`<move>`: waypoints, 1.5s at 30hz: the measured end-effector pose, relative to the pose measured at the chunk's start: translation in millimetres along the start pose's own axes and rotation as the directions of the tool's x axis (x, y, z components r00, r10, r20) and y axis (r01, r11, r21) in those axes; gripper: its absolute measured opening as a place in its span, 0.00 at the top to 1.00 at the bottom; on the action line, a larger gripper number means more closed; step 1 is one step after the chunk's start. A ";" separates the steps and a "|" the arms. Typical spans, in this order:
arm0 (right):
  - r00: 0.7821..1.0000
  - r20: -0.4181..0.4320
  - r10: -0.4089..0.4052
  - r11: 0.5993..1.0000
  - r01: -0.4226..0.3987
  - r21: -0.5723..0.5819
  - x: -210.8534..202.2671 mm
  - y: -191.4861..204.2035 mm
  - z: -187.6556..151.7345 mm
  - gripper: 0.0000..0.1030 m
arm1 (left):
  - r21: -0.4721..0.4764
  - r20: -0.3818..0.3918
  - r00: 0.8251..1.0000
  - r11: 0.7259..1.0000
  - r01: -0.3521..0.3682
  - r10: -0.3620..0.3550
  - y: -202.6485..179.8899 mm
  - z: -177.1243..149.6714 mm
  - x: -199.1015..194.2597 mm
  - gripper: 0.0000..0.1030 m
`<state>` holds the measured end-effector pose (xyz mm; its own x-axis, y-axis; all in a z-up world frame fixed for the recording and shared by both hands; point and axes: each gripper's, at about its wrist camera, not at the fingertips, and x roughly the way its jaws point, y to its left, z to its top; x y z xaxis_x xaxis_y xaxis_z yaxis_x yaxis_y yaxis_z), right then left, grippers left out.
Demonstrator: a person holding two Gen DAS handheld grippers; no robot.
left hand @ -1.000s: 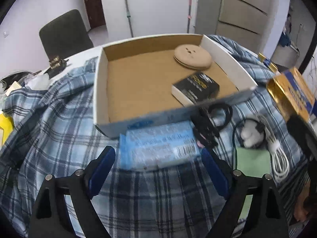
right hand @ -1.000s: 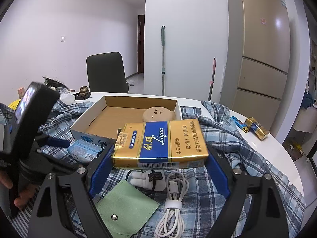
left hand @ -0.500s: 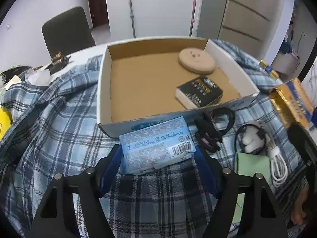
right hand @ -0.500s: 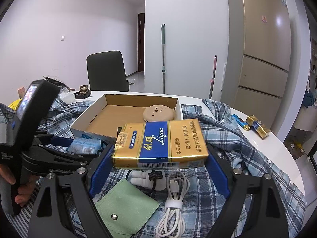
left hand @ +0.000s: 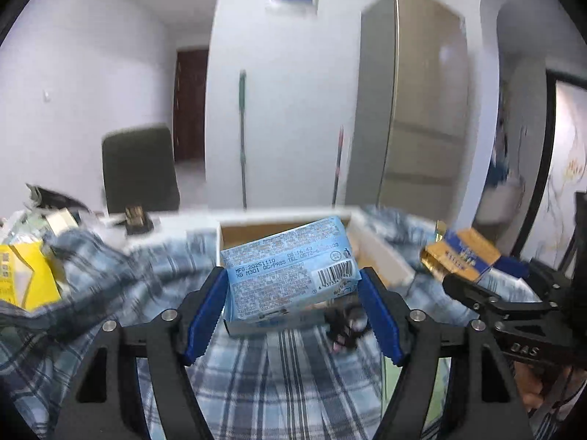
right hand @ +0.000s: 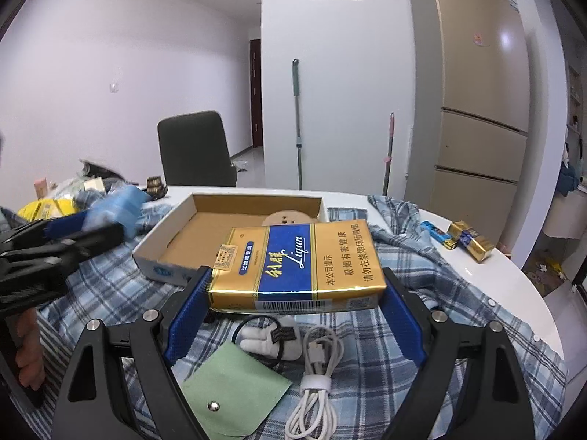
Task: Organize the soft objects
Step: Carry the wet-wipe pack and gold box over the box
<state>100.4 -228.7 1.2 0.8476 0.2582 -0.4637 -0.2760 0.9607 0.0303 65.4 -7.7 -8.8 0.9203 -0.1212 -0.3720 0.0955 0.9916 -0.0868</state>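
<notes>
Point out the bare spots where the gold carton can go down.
Free: cardboard box floor left of the round wooden disc; bare white table beyond the shirt. Crowded: near the green pouch, white cable.

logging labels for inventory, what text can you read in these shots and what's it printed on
"MFG.20251110", "XG M301 QC/PASS": blue tissue pack in the left tongs; its other lines are blurred.
"Liqun": gold and blue carton in the right tongs, beside Chinese print.
"DAS": right tongs' black body, left wrist view.
Small packs: too small to read.
</notes>
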 end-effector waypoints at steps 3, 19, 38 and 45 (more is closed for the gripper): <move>0.999 0.038 -0.012 1.000 0.011 0.015 -5.9 -4.2 12.2 0.16 | 0.001 0.102 0.995 1.000 -0.007 0.007 4.7 10.1 -13.4 0.28; 0.897 0.440 -0.026 0.998 -0.005 0.068 21.4 9.0 73.3 0.16 | -0.083 0.430 0.902 0.997 0.000 0.036 42.0 52.8 16.5 0.28; 0.949 0.311 -0.056 0.997 0.040 0.059 88.6 6.4 44.1 0.16 | 0.005 0.312 0.947 0.997 -0.081 0.076 40.0 23.2 72.5 0.28; 0.951 0.303 -0.053 0.998 0.039 0.050 90.1 6.0 44.2 0.16 | 0.020 0.280 0.956 0.995 -0.094 0.084 37.0 19.1 81.0 0.28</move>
<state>195.2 -195.2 -1.2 0.9584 0.2262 -0.1741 -0.2197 0.9740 0.0561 150.7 20.0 -24.5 0.9944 -0.0197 -0.1038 0.0164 0.9993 -0.0325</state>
